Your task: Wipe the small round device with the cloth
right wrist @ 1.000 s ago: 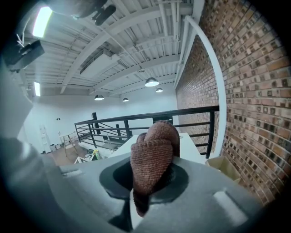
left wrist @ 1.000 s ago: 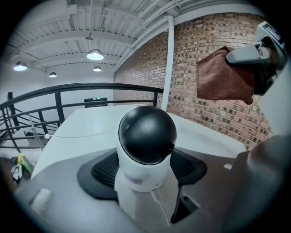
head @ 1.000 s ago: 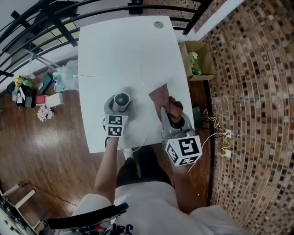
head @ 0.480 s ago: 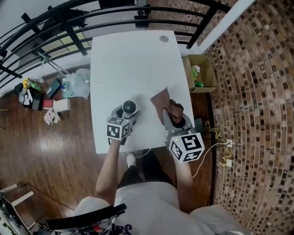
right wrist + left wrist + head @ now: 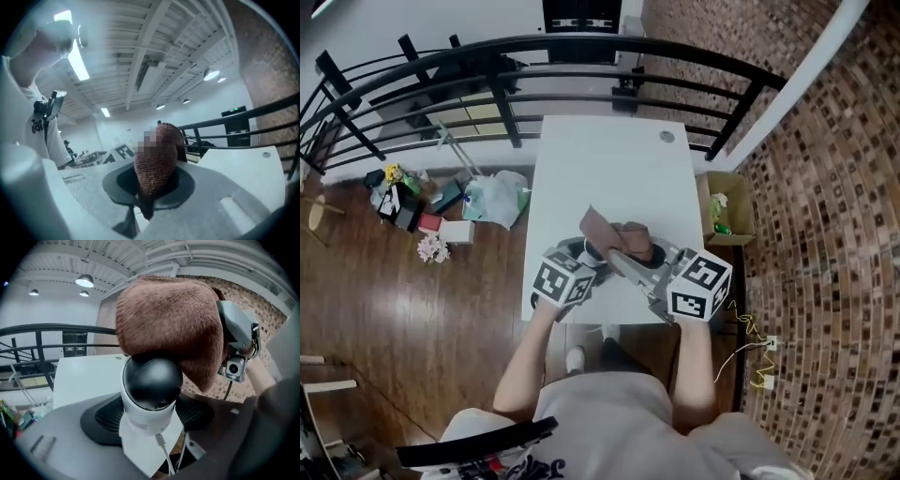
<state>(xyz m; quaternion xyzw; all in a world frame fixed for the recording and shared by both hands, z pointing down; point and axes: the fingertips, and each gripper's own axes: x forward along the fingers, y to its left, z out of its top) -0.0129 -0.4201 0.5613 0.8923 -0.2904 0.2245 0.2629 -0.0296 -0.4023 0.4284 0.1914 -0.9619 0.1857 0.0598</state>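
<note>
Cardboard, open-topped, the brown box (image 5: 733, 202) sits on the wooden floor at three o'clock from the white rectangular table (image 5: 619, 159), against the brick wall. Inside it lie something green (image 5: 722, 228) and something pale (image 5: 717, 200); I cannot tell what they are.

The person stands at the table's six o'clock edge with both tools raised over it. The left gripper (image 5: 574, 265) has its jaws clamped on the white base of the small round device with a glossy black dome (image 5: 152, 380), and a thin white cable (image 5: 165, 453) hangs from under that base. The right gripper (image 5: 150, 185) has its jaws closed on a fold of the fuzzy brown cloth (image 5: 614, 239). The cloth is draped over the top of the dome, touching it from twelve o'clock round to about three in the left gripper view, with the lower front of the dome left bare.

On the floor at nine o'clock from the table are a crumpled plastic bag (image 5: 497, 197) and a scatter of small coloured items (image 5: 398, 197). A black metal railing (image 5: 581, 56) curves past the table's twelve o'clock end.
</note>
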